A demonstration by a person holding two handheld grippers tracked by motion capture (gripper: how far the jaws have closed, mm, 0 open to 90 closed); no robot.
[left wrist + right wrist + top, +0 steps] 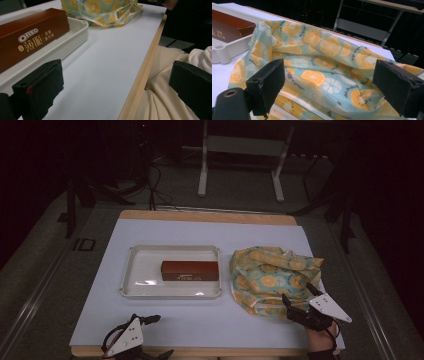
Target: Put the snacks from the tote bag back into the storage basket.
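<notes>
Right gripper [299,299] at the crumpled fruit-print fabric bag [272,272], jaws spread wide.
Left gripper [155,335] wide apart near the table edge; brown Oreo carton [190,270] lies in white plastic tray [135,280].

Each black hand-held gripper [302,301] carries a grey triangular plate; the person wears cream ribbed fabric

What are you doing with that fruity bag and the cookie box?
A person holds a gripper in each hand at a table. The right gripper is open, its jaws at the near edge of the fruit-print bag, not yet closed on it. The left gripper is open too, waiting near the table's front edge with nothing in it. The brown cookie box lies in the white tray, beside the bag.
</notes>
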